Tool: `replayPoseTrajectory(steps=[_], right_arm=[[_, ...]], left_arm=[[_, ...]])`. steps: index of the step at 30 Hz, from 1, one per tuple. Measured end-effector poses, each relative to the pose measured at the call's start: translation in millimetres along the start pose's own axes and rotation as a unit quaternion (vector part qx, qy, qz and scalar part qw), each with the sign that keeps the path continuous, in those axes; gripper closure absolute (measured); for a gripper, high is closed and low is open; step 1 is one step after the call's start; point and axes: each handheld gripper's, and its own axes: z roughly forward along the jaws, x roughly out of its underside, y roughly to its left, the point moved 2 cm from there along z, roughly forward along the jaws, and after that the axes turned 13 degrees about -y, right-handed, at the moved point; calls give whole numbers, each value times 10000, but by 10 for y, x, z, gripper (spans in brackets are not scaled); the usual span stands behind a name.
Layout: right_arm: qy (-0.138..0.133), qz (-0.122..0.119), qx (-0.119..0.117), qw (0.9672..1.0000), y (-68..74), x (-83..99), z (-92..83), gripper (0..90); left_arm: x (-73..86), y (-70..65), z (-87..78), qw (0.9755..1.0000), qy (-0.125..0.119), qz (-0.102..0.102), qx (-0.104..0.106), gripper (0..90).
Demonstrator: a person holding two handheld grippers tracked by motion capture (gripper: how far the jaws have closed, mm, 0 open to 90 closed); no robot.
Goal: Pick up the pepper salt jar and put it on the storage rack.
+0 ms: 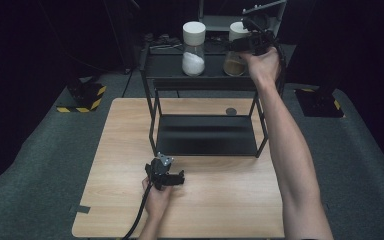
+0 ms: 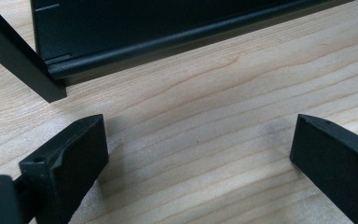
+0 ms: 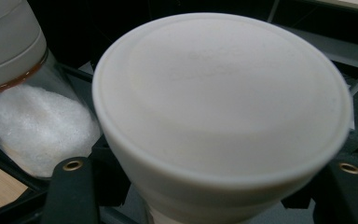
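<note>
Jars stand side by side on the top shelf of a black metal rack [image 1: 152,107] at the far edge of the wooden table [image 1: 230,210] in the high view. One jar, with white grains [image 1: 193,50], stands free at the left; the other, with brown contents [image 1: 235,62], is under the right gripper [image 1: 245,44], which the raised right arm has brought to its white lid. The grip sits at the lid, probably because that is the widest, firmest part to lift by. The left gripper [image 1: 172,180] rests low on the table just in front of the rack, well apart from both jars, likely parked out of the way while the other hand works.

The left gripper view looks along spread jaws with only bare table between them, and the rack's lower shelf [image 2: 168,28] and a leg just beyond.

The right gripper view has the big white lid [image 3: 223,102] close up, with the jaws pinching it from both sides below the rim. The white-grain jar [image 3: 32,121] stands just beside it, so a straight lift would be the safest way to avoid knocking the neighbour.
</note>
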Motion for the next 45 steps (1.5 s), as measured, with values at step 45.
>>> replayPoseTrajectory(steps=[45], right_arm=[[-426, 116, -519, 9977, -352, 517, -641, 64]], left_arm=[[-1, -2, 0, 10000, 2, 1, -5, 41]])
